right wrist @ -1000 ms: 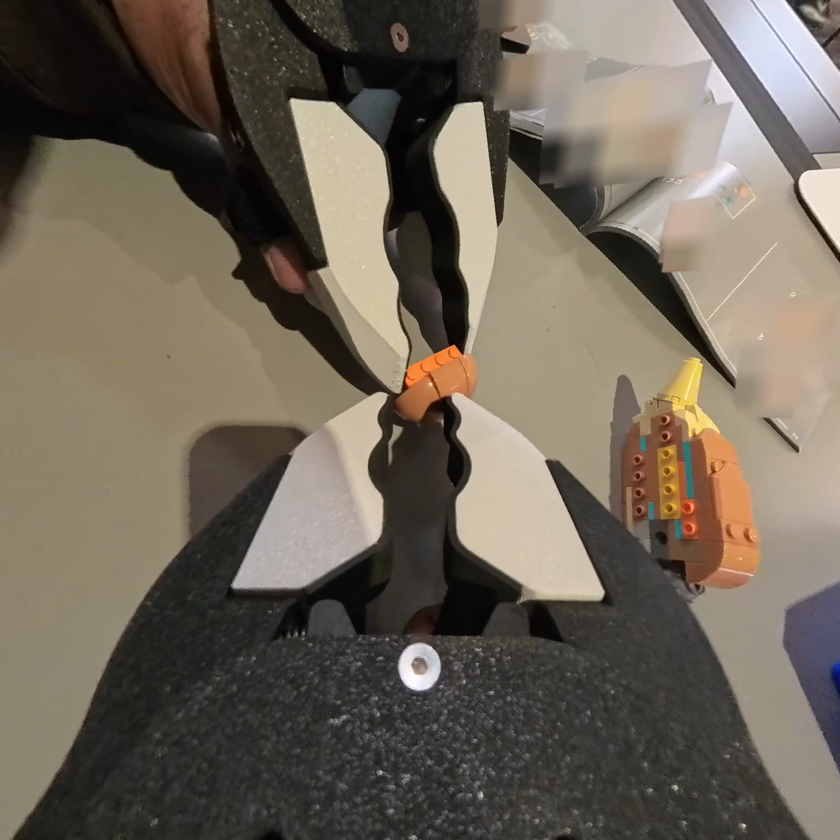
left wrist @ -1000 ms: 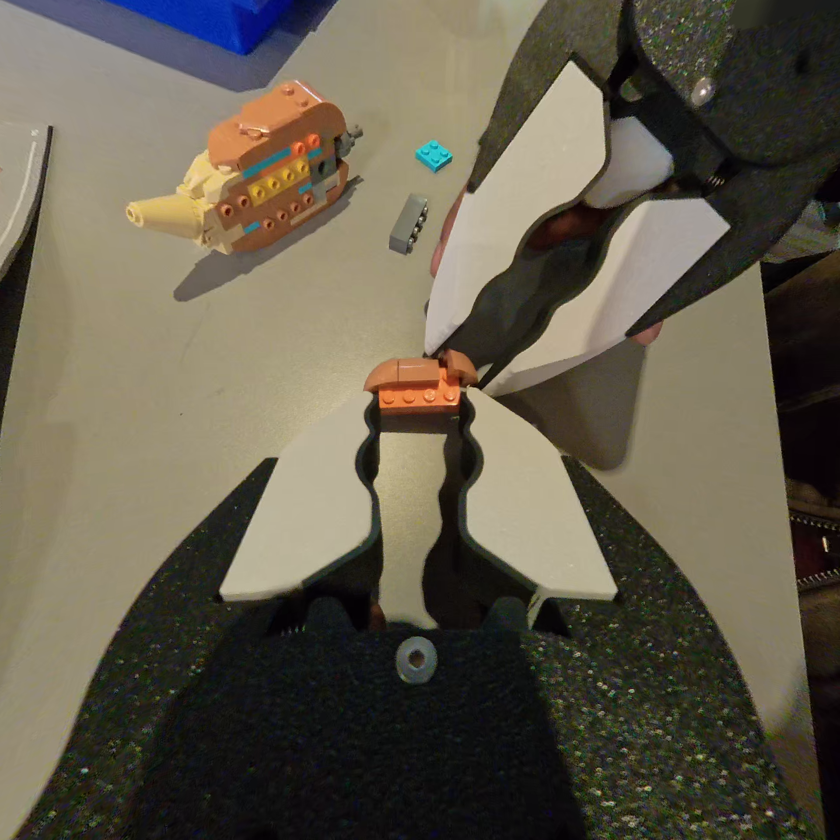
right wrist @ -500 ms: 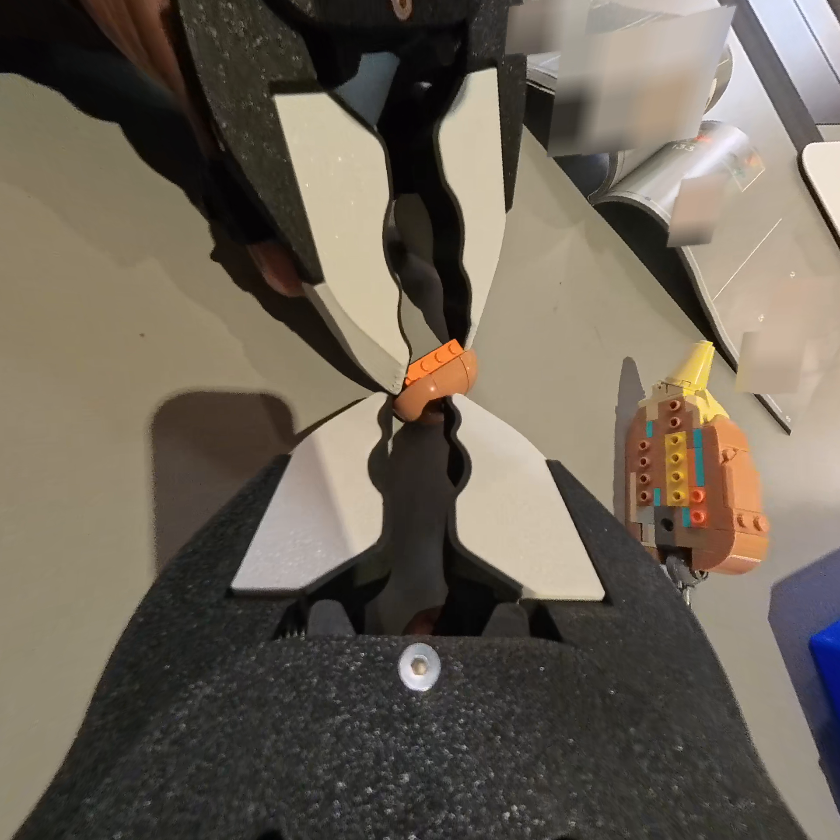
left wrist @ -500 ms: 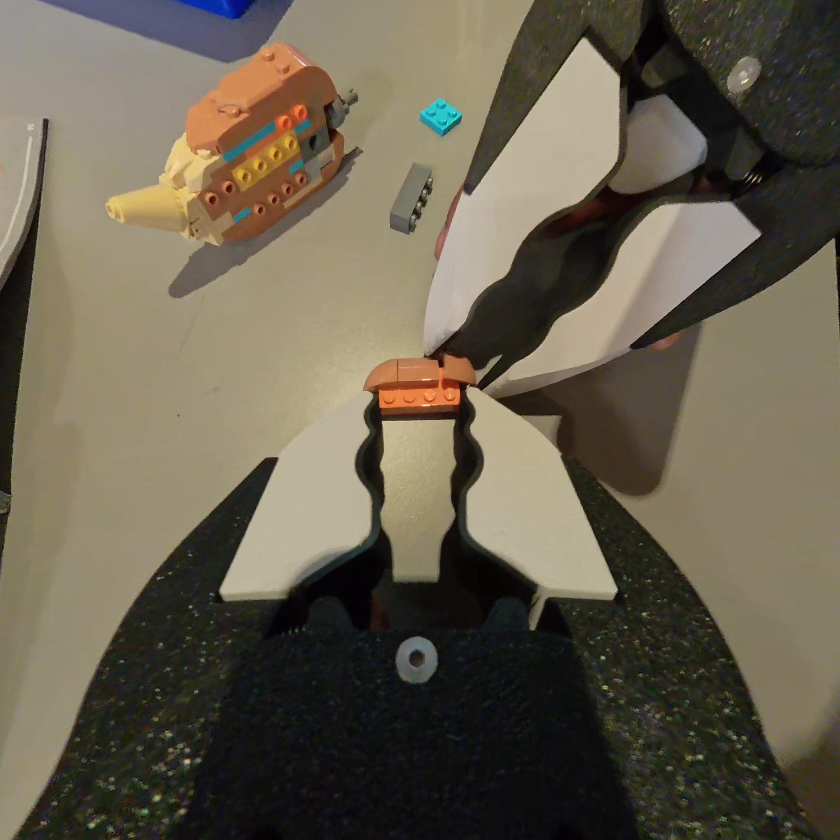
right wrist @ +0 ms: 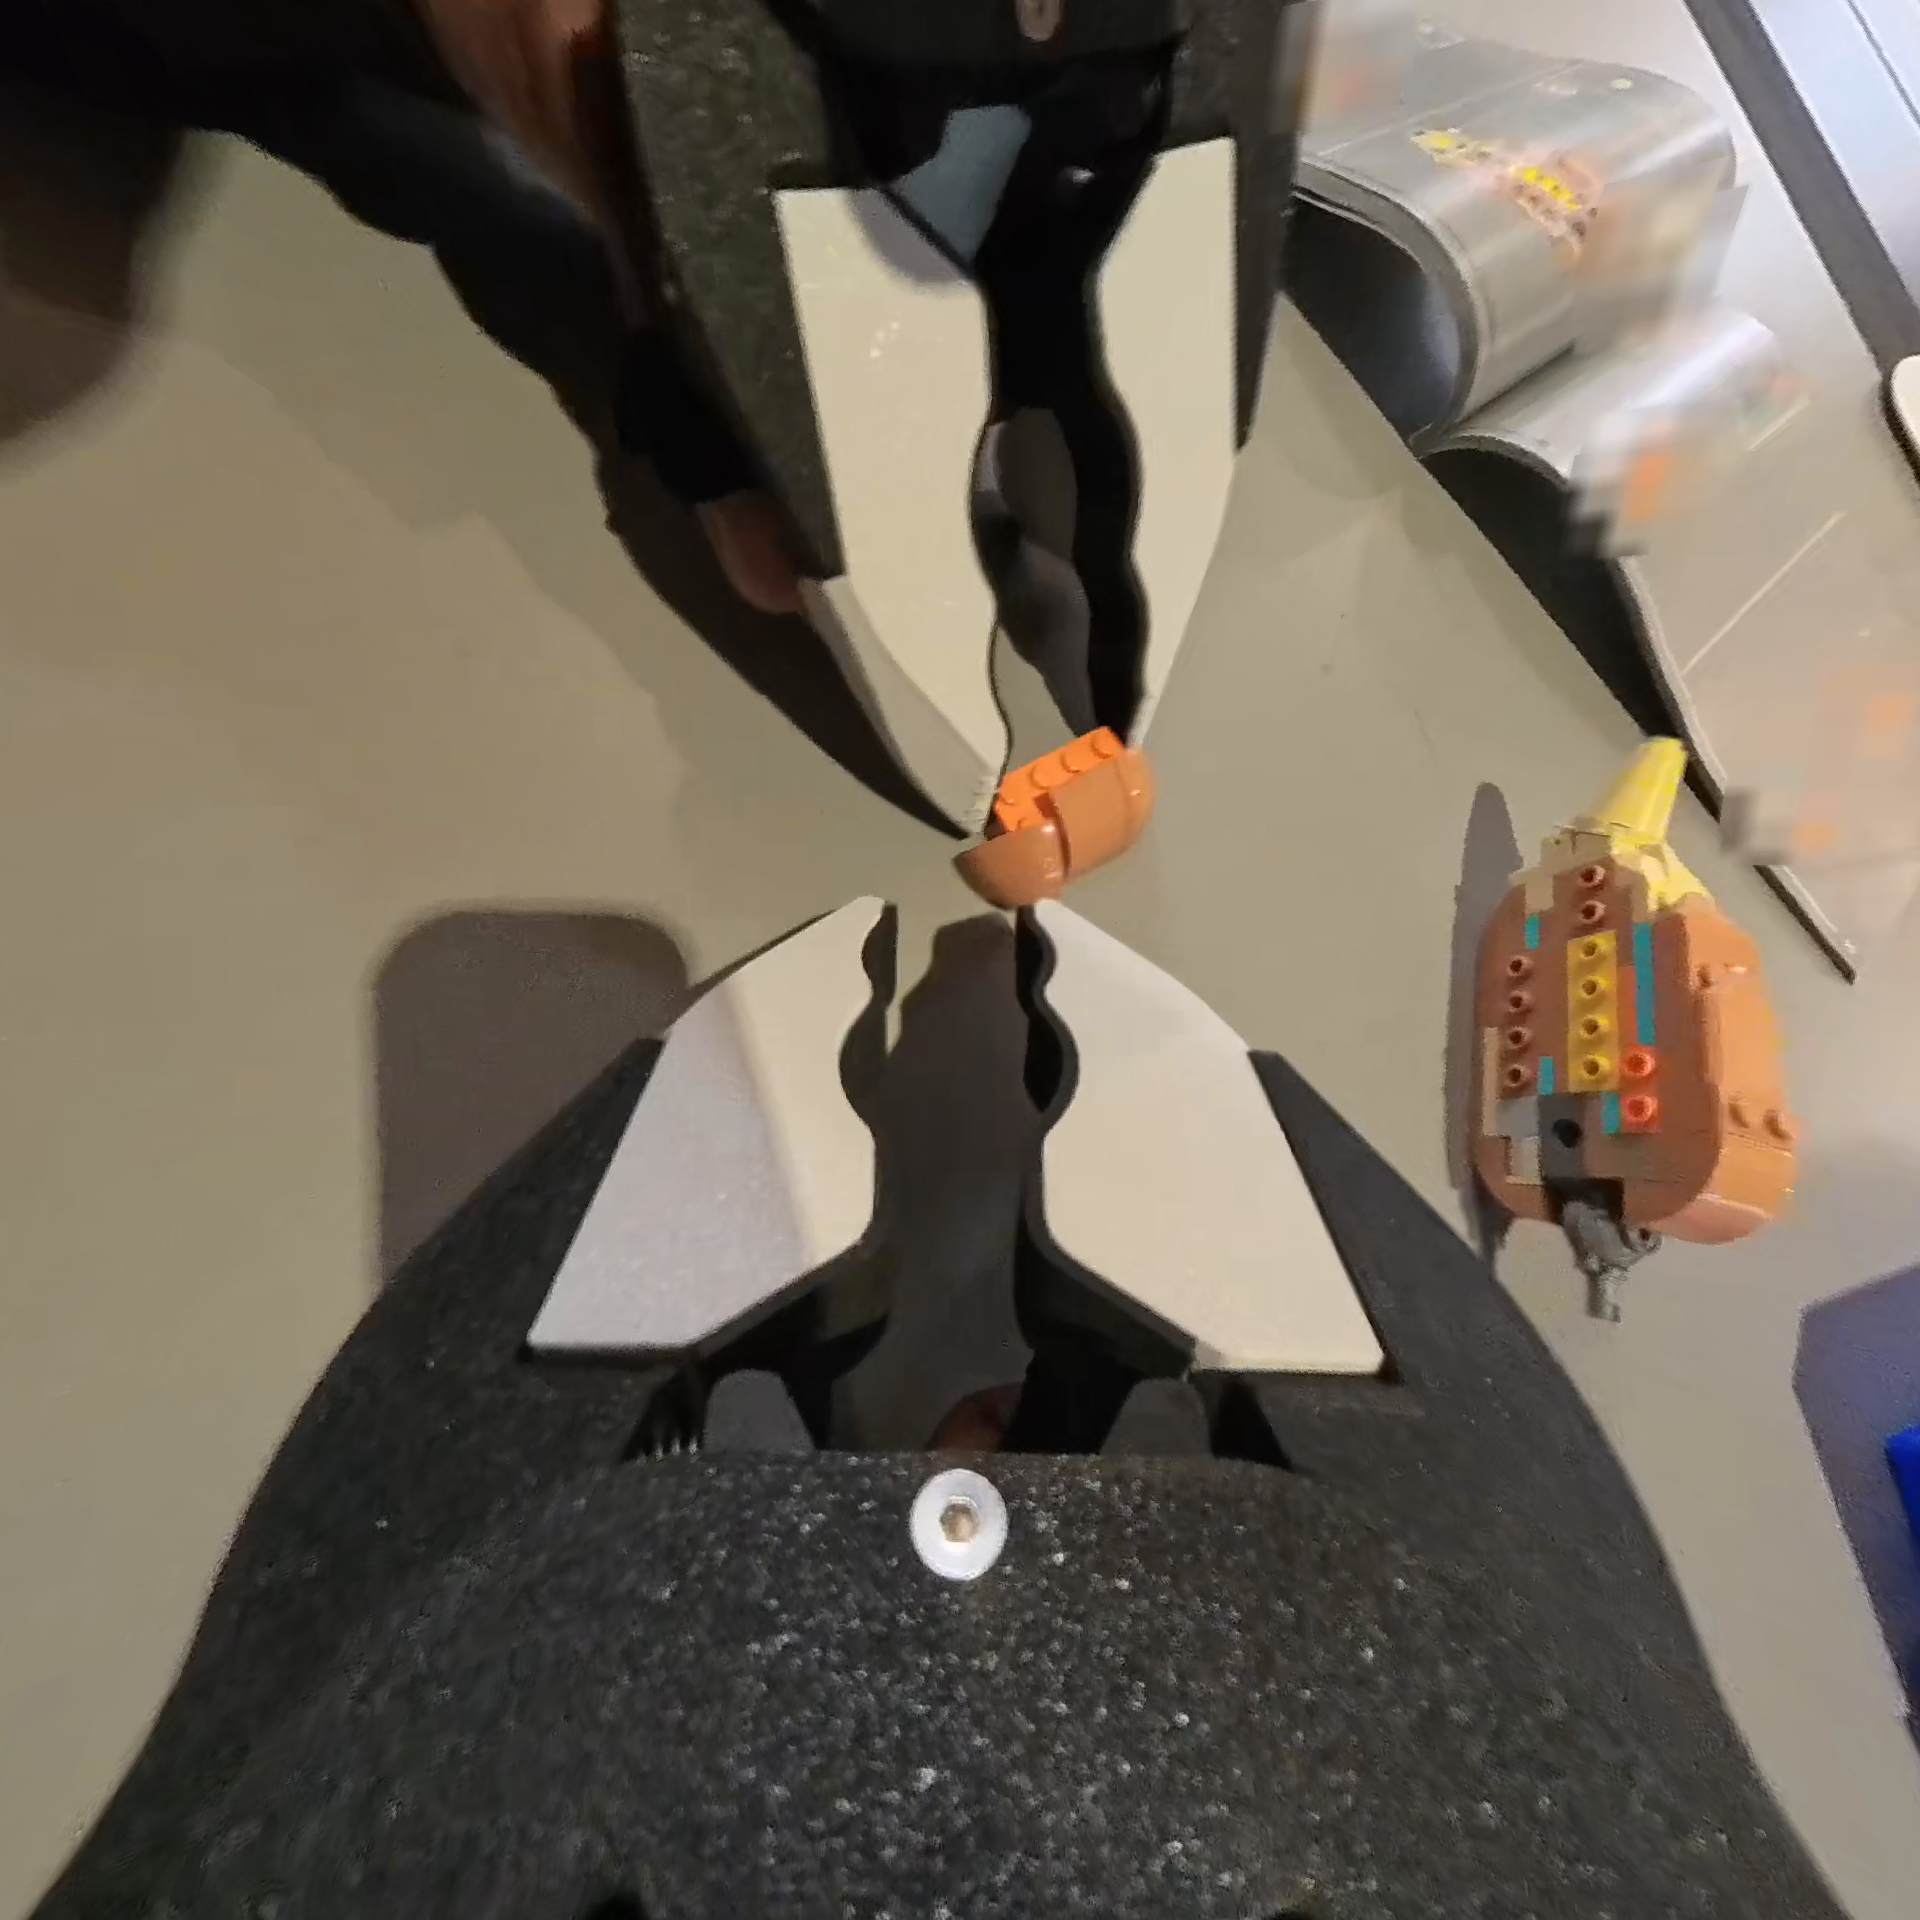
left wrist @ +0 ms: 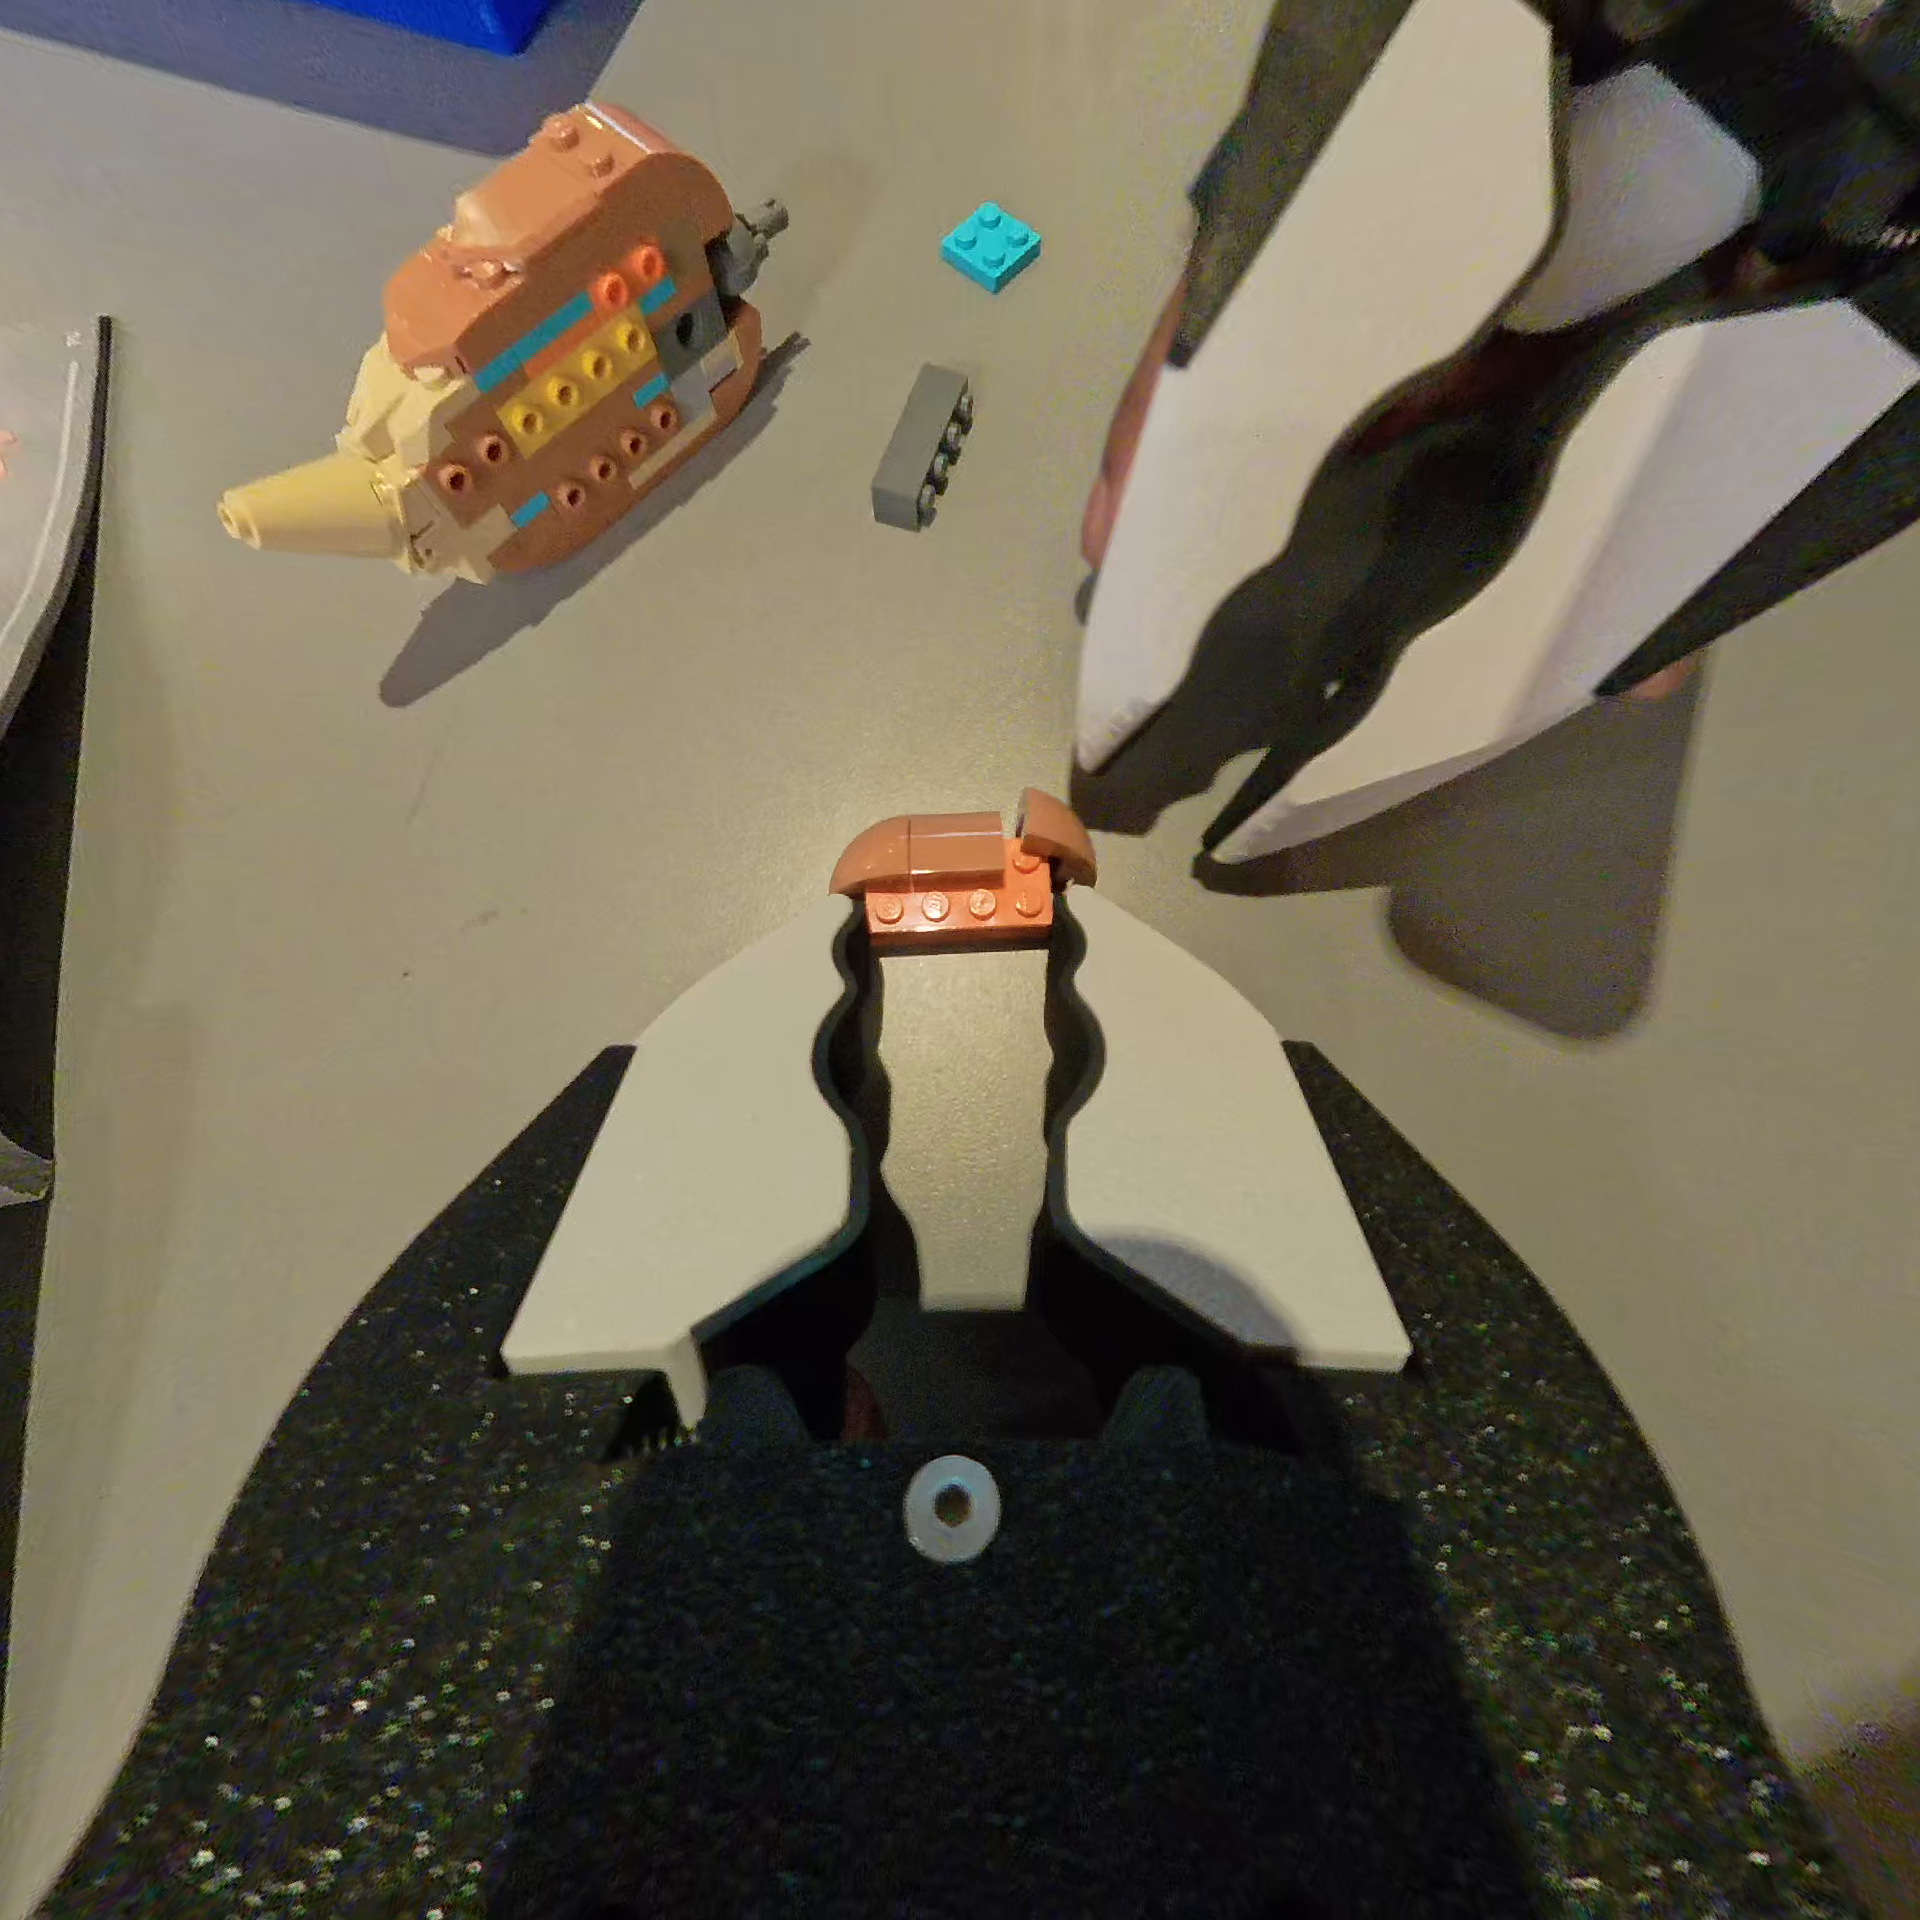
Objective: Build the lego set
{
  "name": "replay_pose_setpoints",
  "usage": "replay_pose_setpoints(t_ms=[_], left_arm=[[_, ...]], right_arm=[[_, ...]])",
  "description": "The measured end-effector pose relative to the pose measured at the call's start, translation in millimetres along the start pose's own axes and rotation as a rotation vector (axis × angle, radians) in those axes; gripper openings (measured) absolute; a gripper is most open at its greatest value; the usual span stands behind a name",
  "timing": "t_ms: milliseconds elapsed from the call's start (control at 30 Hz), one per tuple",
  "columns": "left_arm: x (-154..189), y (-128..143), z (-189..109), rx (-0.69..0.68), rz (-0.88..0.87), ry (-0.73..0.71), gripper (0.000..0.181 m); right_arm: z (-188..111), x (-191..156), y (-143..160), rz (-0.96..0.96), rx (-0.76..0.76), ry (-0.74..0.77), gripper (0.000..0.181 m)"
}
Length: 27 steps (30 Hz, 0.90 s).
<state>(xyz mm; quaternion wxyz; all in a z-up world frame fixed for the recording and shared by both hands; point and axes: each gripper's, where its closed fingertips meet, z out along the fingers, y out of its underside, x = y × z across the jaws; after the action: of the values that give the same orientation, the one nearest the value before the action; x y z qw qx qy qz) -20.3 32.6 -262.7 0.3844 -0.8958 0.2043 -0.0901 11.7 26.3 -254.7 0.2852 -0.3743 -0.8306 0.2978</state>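
My left gripper [left wrist: 961, 914] is shut on a small sub-build [left wrist: 961, 883]: an orange studded plate with brown curved pieces on top. The end curved piece [left wrist: 1049, 831] sits tilted, not flush. In the right wrist view the sub-build [right wrist: 1060, 821] hangs between the left gripper's tips [right wrist: 1060, 779] above the table. My right gripper [right wrist: 956, 912] is slightly open and empty, just short of the sub-build. It also shows in the left wrist view [left wrist: 1148, 805]. The larger brown, yellow and teal Lego model [left wrist: 551, 384] lies on its side, also in the right wrist view [right wrist: 1621, 1049].
A teal 2x2 plate [left wrist: 992, 246] and a grey brick [left wrist: 923, 445] lie loose on the grey table [left wrist: 312, 935]. A blue bin [left wrist: 457, 16] stands at the far edge. An open instruction booklet [right wrist: 1538, 208] lies beyond the model. The grippers are tip to tip, or close to it.
My right gripper has let go of the end curved piece and drawn back a little. The piece now sits tilted on the plate. The left gripper still holds the sub-build.
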Motion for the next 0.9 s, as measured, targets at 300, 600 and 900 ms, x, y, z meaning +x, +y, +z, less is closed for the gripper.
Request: replay_pose_setpoints(t_ms=[300,600,900], left_arm=[[3,-5,-1,0.027,0.001,0.023,0.033],[6,-6,-1,0.035,0.012,0.042,0.033],[3,-21,-15,0.175,-0.185,0.166,0.033]], right_arm=[[4,-4,-5,-0.037,-0.014,-0.004,0.021],[2,-1,-10,-0.043,0.012,0.009,0.021],[-8,13,-29,-0.195,0.102,0.097,0.019]])
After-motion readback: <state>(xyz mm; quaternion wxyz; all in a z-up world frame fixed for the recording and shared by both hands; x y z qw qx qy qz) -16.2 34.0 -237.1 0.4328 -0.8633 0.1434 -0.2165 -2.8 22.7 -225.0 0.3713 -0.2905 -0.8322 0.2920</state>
